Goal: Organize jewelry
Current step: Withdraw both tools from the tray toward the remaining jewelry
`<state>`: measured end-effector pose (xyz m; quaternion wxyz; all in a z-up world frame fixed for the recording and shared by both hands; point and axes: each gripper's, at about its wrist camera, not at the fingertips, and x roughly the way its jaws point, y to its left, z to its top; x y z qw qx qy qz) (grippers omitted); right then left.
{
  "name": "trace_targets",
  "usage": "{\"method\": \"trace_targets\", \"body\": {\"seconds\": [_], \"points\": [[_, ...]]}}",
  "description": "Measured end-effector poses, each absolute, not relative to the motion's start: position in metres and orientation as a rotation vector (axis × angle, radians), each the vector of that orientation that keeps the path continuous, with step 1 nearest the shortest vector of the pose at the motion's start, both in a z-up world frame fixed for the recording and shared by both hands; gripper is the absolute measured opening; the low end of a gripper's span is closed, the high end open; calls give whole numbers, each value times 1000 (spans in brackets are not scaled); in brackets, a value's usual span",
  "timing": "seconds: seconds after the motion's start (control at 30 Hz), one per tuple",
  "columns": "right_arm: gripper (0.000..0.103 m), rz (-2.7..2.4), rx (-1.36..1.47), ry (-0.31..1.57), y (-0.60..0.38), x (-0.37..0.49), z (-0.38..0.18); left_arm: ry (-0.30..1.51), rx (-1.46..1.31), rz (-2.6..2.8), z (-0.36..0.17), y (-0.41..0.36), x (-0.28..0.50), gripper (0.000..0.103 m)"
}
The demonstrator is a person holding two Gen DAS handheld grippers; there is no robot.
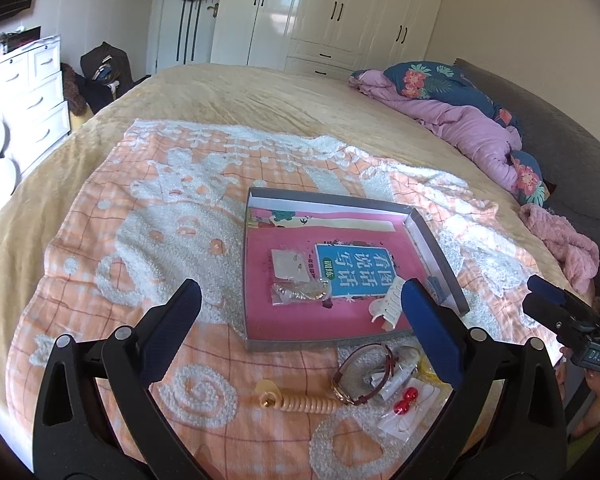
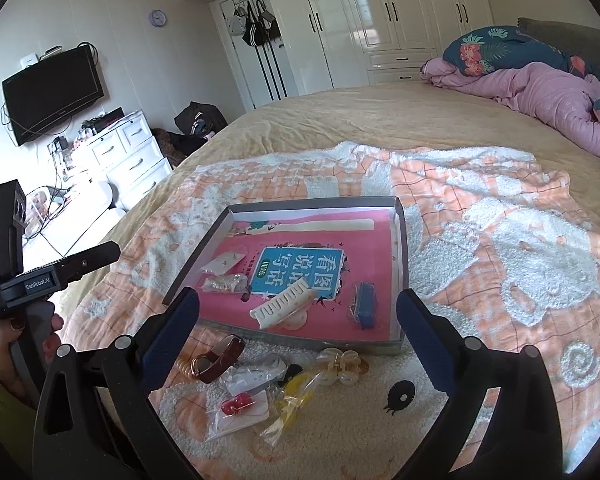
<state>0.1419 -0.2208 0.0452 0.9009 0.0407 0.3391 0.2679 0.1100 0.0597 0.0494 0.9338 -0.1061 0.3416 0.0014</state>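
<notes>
Blue-padded jaws on both tools stand spread wide, nothing between them. Left gripper (image 1: 300, 300) hovers over the near edge of the tray; right gripper (image 2: 298, 312) hovers likewise, both aimed toward 12 o'clock across the bed.

Loose jewelry sits on the towel just short of the tray (image 2: 400, 232), at 6 o'clock from it: red-strap wristwatch (image 2: 216, 360), coiled spiral hair tie (image 1: 300, 402), red bead earrings in a clear bag (image 2: 236, 404), yellow piece in a bag (image 2: 296, 390), pale pearl-like hair claw (image 2: 342, 366). All touching or overlapping in one heap.

Already inside the tray, on a pink book cover (image 2: 300, 268): cream claw clip (image 2: 282, 306), blue clip (image 2: 366, 304), earring card (image 1: 286, 264), bagged gold chain (image 1: 300, 292).

Step in hand, as I judge it: pick one piece off the heap. Best bet is the watch, taken by the strap, since it stands proud. Bags look slippery and thin; pinch a corner, low to the towel. Terry loops may snag clasps, so lift straight up. Heap overlap risks dragging a neighbour.

Surface: peach-and-white terry towel (image 1: 120, 240) over a tan bedspread (image 1: 260, 92), soft, uneven.

Room: rumpled purple quilt (image 2: 540, 92) at 2 o'clock, white wardrobe (image 2: 360, 20) at 12, white dresser (image 2: 132, 152) and wall television (image 2: 52, 92) at 10.
</notes>
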Motion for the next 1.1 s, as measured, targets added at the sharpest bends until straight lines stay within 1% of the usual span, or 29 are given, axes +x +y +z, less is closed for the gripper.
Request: {"method": "trace_targets", "body": {"seconds": [0.53, 1.1], "points": [[99, 572, 60, 692, -227, 114, 50, 705, -162, -35, 52, 38, 79, 94], [99, 552, 59, 762, -243, 99, 29, 808, -106, -117, 13, 8, 56, 94]]}}
